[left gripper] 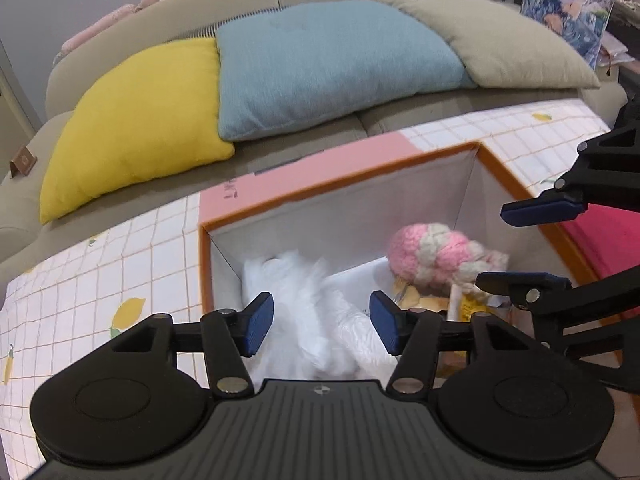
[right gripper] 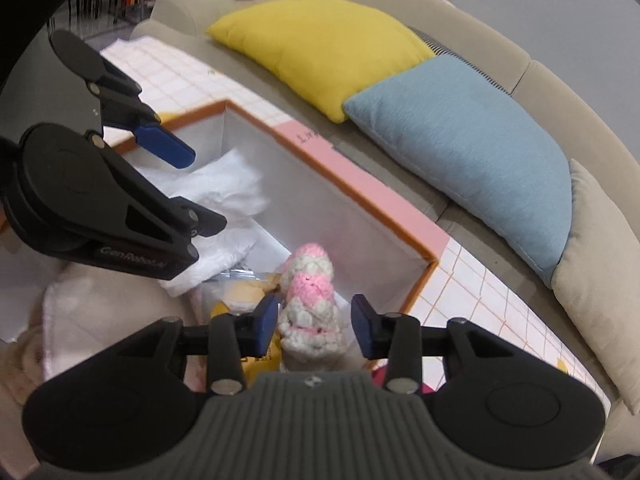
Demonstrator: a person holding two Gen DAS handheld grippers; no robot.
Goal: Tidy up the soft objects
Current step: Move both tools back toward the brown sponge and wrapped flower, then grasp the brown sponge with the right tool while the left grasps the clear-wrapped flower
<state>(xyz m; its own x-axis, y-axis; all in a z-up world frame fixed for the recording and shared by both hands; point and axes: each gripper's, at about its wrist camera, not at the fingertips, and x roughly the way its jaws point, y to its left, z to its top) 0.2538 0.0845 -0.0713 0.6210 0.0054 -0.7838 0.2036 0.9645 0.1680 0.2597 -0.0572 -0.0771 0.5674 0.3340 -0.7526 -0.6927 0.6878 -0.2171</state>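
Note:
An open box with an orange rim (left gripper: 320, 196) (right gripper: 340, 184), pink outside and white inside, sits on a checked cloth. In it lie a white fluffy cloth (left gripper: 304, 300) (right gripper: 216, 188) and a pink-and-white crocheted toy (left gripper: 432, 252) (right gripper: 310, 304). My left gripper (left gripper: 322, 326) (right gripper: 200, 190) hangs over the box's left part, open, with the blurred white cloth below and between its pads, which do not press on it. My right gripper (right gripper: 314, 330) (left gripper: 524, 246) is over the right part, open, its pads standing either side of the crocheted toy with a gap on the right.
Yellow packets (right gripper: 240, 296) lie at the box's bottom. A cream towel (right gripper: 100, 304) and a magenta item (left gripper: 600, 240) lie beside the box. Behind it, a beige sofa (left gripper: 200, 12) carries yellow (left gripper: 140, 120), blue (left gripper: 328, 64) and beige (left gripper: 500, 40) pillows.

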